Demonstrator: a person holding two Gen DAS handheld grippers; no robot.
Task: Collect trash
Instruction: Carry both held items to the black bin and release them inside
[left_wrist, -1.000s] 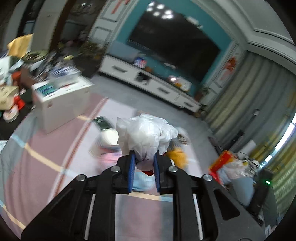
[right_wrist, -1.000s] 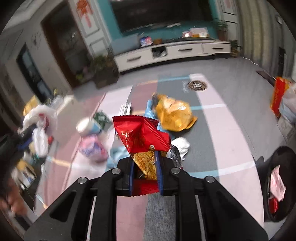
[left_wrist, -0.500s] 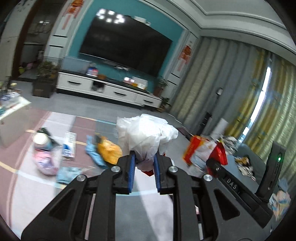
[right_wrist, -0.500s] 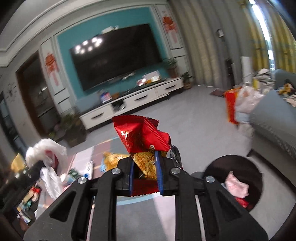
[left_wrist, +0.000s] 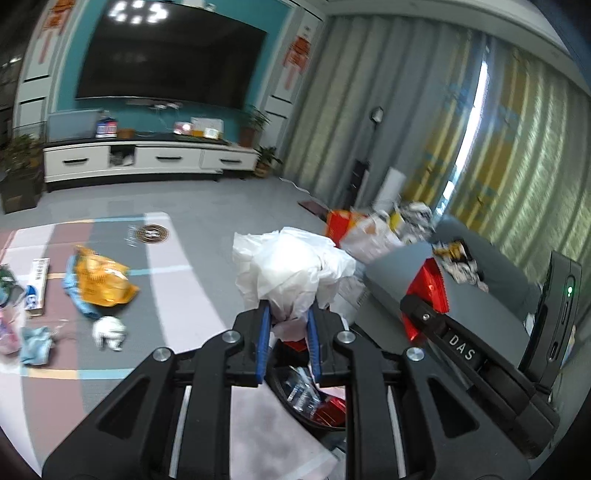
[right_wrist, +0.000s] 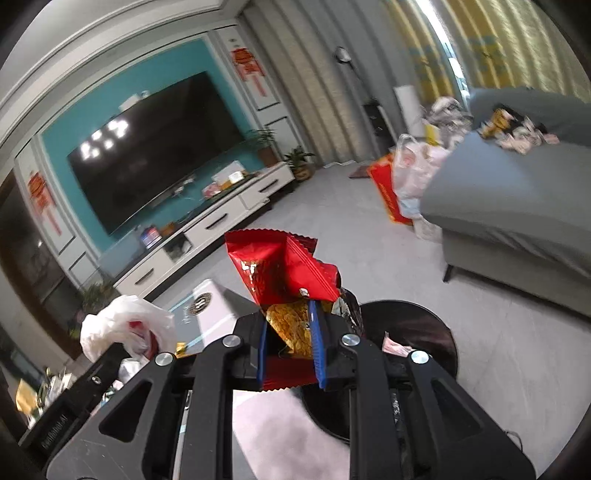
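My left gripper (left_wrist: 287, 314) is shut on a crumpled white plastic bag (left_wrist: 291, 273), held just above a black trash bin (left_wrist: 306, 398) with wrappers inside. My right gripper (right_wrist: 288, 325) is shut on a red snack wrapper (right_wrist: 280, 269) with a yellow crinkled part between the pads. The same bin (right_wrist: 413, 332) lies below and right of it. The right gripper also shows in the left wrist view (left_wrist: 424, 310) with the red wrapper (left_wrist: 428, 288). The left gripper's white bag shows in the right wrist view (right_wrist: 125, 325).
Loose trash lies on the mat at left: an orange bag (left_wrist: 99, 280), a white crumpled piece (left_wrist: 109, 332), a small box (left_wrist: 37, 288), blue bits. A grey sofa (right_wrist: 517, 206) stands at right, with bags (right_wrist: 402, 184) beside it. A white TV cabinet (left_wrist: 140, 160) stands at the back.
Both grippers have swung right with their trash, away from the littered mat. The bin now lies right below them and the sofa is nearer.
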